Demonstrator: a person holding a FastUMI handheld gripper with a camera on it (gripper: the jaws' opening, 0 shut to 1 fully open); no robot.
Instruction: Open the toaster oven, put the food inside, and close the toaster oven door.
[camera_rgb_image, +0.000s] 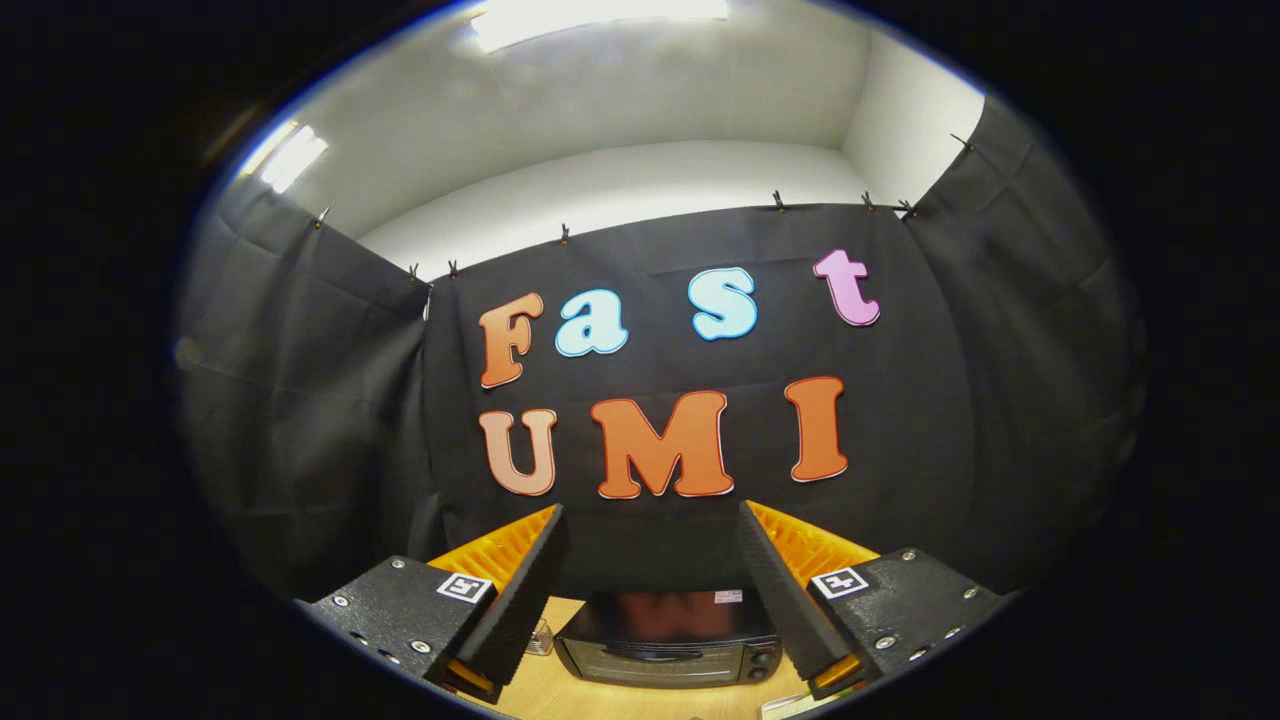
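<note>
A dark toaster oven (668, 648) stands on a wooden table (560, 695), low between my two fingers and some way ahead of them. Its door looks closed, with a handle across the front and knobs on its right side. My gripper (650, 515) is held high, pointing at the black cloth wall above the oven. It is open, with a wide gap and nothing between the fingers. I see no food from here.
Black cloth walls enclose the booth on three sides, with white wall and ceiling lights above. A small object (541, 638) sits on the table left of the oven, partly hidden by my left finger.
</note>
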